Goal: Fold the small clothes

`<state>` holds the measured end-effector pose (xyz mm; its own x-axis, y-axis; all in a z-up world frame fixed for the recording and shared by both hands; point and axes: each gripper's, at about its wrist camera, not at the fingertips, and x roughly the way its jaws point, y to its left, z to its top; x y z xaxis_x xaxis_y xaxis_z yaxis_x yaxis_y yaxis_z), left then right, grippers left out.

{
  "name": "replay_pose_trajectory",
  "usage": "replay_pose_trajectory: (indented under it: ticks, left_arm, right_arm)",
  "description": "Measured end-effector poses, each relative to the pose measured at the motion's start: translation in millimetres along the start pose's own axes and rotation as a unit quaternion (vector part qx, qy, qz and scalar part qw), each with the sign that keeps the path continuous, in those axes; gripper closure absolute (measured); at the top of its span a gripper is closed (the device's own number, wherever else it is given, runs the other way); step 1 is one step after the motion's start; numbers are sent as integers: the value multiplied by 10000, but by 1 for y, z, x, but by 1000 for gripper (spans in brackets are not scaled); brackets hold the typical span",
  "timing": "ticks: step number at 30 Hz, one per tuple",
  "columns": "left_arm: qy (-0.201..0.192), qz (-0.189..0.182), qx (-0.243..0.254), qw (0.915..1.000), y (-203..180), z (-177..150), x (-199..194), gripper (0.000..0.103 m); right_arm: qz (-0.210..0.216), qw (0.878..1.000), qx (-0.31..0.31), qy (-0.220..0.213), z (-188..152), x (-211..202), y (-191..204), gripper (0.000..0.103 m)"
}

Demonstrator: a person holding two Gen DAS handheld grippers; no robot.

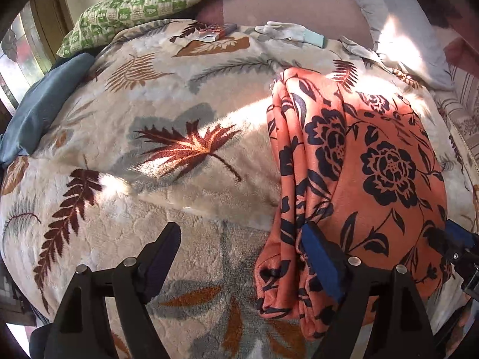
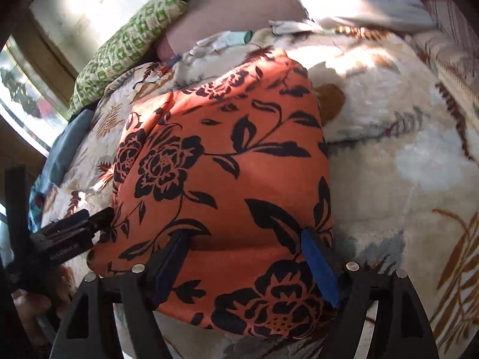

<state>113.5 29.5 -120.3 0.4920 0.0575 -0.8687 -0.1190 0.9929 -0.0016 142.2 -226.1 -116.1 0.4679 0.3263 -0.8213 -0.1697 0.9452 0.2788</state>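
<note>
An orange cloth with a dark floral print (image 1: 368, 161) lies folded in a long strip on a leaf-patterned blanket (image 1: 155, 149). My left gripper (image 1: 239, 233) is open at the cloth's near left edge; its right finger (image 1: 320, 257) rests on the cloth, its left finger over the blanket. My right gripper (image 2: 245, 242) is open, jaws wide, over the near end of the cloth (image 2: 221, 161), with both fingers on it. The left gripper also shows in the right wrist view (image 2: 86, 224), at the cloth's left edge.
A green patterned pillow (image 1: 155, 0) and a blue cloth (image 1: 45, 104) lie at the far left. A small box (image 1: 215, 31) and white gloves (image 1: 284, 30) sit at the far edge of the blanket. A window (image 2: 21, 89) is at the left.
</note>
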Motion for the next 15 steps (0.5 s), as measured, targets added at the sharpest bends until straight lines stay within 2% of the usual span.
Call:
replay_pose_trajectory:
  ticks: [2,4,6,8,9,10,11,12,13,15]
  left_arm:
    - [-353,-16,11,9994,3,3,-22,19]
    - [-488,29,76,9988,3,3,-31,19]
    - [-275,111,221,9993,0,-5,-19,19]
    - [220,392,509,9977,-9,-18,10,19]
    - [392,401,556,9969,-11,-24,21,18]
    - [312,398,460,9977,-9,-26,21,17]
    - [319,416,399,9978,-8,-25,18,16]
    - [335,372,386,9980,-8,-22,15,16]
    - [284,332,413,9982,-8,-20,10,16]
    - [65,366,514,9980,-5,-18,-2,16]
  right_arm:
    - [169,9998,27,-55,10,-13,5,22]
    - [212,9996,82,-167,24,-22,4,22]
    - [110,9993,167,-328,43,-28,0,22]
    - [206,9987,248,-392,62,-23,-3,22]
    - [179,9989,226,-376,71,-14,-5,21]
    - [65,9994,210,-284,77,-4,-8,18]
    - [-50,9995,299,19,80,16,-13,16]
    - [-131,9971,476,578,80,43,-20,15]
    - [-348,9938,520,915,78,58,-25,14]
    - [-359,9969,501,484,77,42,-24,14]
